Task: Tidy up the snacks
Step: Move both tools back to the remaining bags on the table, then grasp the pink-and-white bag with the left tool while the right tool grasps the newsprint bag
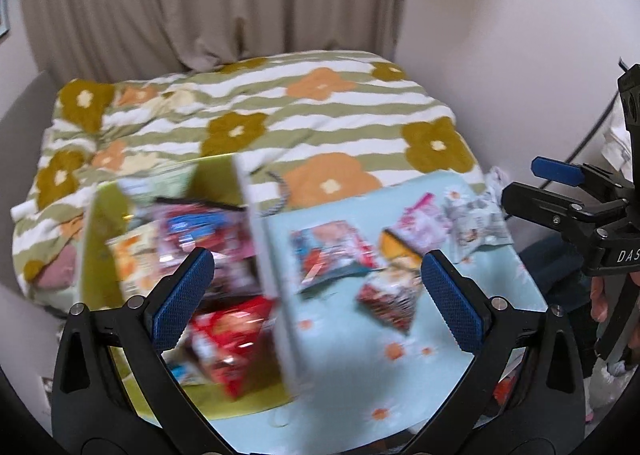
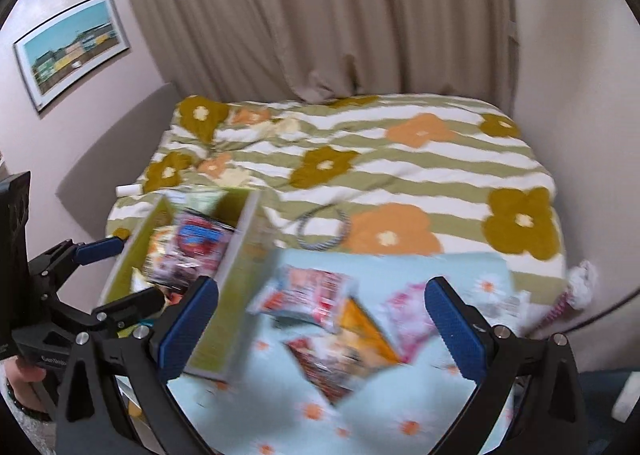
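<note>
A green box [image 1: 256, 223] [image 2: 236, 275] holds several snack packets, among them a red one [image 1: 232, 339] and a pink-and-blue one [image 2: 196, 247]. Loose packets lie on the light blue flowered cloth [image 1: 340, 367] [image 2: 384, 415]: a red-and-blue one [image 1: 332, 255] [image 2: 308, 291], an orange-and-red one [image 1: 394, 291] [image 2: 348, 347], a pink one [image 1: 420, 223] [image 2: 408, 315] and a pale one [image 1: 476, 227]. My left gripper [image 1: 318, 299] is open and empty above the box's right wall. My right gripper [image 2: 322, 331] is open and empty above the loose packets. Both views are blurred.
The cloth and box lie on a bed with a green-striped flowered cover [image 1: 280, 119] [image 2: 400, 171]. A striped cord loop [image 2: 324, 231] lies on the cover behind the cloth. Curtains [image 2: 320, 15] and walls close in behind; a framed picture [image 2: 72, 47] hangs at left.
</note>
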{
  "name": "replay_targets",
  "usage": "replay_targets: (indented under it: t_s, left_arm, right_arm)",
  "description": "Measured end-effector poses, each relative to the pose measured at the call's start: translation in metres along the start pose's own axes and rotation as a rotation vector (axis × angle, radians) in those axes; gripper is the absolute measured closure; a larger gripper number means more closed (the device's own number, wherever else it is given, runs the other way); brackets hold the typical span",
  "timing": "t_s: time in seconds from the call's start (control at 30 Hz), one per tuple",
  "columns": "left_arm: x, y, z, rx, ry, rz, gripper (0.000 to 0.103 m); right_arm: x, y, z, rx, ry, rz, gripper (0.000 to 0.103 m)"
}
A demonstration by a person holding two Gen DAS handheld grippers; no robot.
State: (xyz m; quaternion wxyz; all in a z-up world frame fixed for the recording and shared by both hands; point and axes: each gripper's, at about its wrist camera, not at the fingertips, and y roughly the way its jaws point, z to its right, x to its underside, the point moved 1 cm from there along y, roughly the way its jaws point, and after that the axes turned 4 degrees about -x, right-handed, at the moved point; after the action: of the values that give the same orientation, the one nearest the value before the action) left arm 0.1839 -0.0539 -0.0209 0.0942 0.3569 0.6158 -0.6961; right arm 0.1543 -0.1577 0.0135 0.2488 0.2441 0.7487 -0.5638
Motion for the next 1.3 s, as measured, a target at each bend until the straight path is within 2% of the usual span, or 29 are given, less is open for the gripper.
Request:
replay_targets:
  t_s: [0.27,0.53,0.77,1.0,1.17,1.27,1.3]
  left_arm:
    - [-0.012,0.057,0.084,0.068,0.051,-0.073,0.000]
    - [-0.008,0.128,0.134,0.087,0.099,-0.143,0.000]
    - [0.004,0.193,0.165,0.082,0.189,-0.213,0.000]
    - [0.006,0.235,0.181,0.067,0.273,-0.267,0.004]
    - [0.014,0.253,0.185,0.051,0.303,-0.312,0.023]
    - [0.017,0.256,0.187,0.008,0.339,-0.300,0.035]
    - [0.018,0.255,0.188,0.002,0.350,-0.297,0.036]
  right_arm:
    - [0.019,-0.009,0.103,0.072,0.097,-0.063,0.000]
    - [0.041,0.024,0.173,0.091,0.136,-0.114,0.000]
    - [0.062,0.064,0.202,0.056,0.134,-0.171,0.000]
    - [0.071,0.089,0.210,0.042,0.125,-0.199,0.000]
    - [0.074,0.104,0.210,0.038,0.097,-0.202,0.000]
    - [0.075,0.111,0.208,0.037,0.078,-0.205,0.000]
    - [0.076,0.113,0.207,0.038,0.068,-0.204,0.000]
